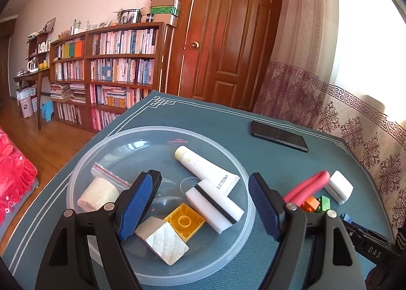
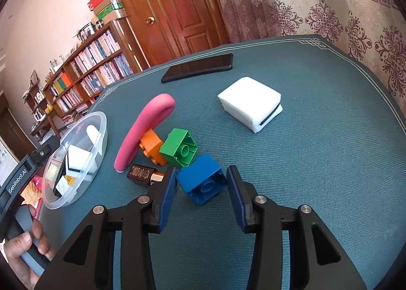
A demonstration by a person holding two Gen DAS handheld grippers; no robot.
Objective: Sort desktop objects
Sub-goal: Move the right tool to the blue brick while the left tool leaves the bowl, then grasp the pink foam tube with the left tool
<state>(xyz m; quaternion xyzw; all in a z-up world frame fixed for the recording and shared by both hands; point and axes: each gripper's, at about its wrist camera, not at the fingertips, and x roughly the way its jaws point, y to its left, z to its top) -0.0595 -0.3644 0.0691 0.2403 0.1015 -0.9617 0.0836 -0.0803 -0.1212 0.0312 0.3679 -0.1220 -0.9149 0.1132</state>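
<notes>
A clear plastic bowl [image 1: 162, 135] on the teal mat holds a white tube [image 1: 203, 165], a white sponge with a black stripe [image 1: 215, 203], a yellow brick [image 1: 184, 221], a silvery block [image 1: 162, 241] and a bagged bandage roll [image 1: 99, 193]. My left gripper [image 1: 203, 183] hangs open over the bowl with nothing between its fingers. In the right wrist view my right gripper [image 2: 201, 172] is open, and its pads straddle a blue brick [image 2: 203, 181] that lies on the mat. Beside it lie a green brick [image 2: 180, 150], an orange brick [image 2: 152, 145], a pink curved object [image 2: 144, 132] and a black-and-gold battery [image 2: 142, 173].
Farther back on the mat a second white sponge [image 2: 251, 105] and a black phone [image 2: 198, 68] lie apart. The bowl [image 2: 76, 163] stands at the mat's left edge. A hand [image 2: 25, 247] holds the left gripper's handle. A curtain hangs behind the table; a bookshelf and door stand beyond.
</notes>
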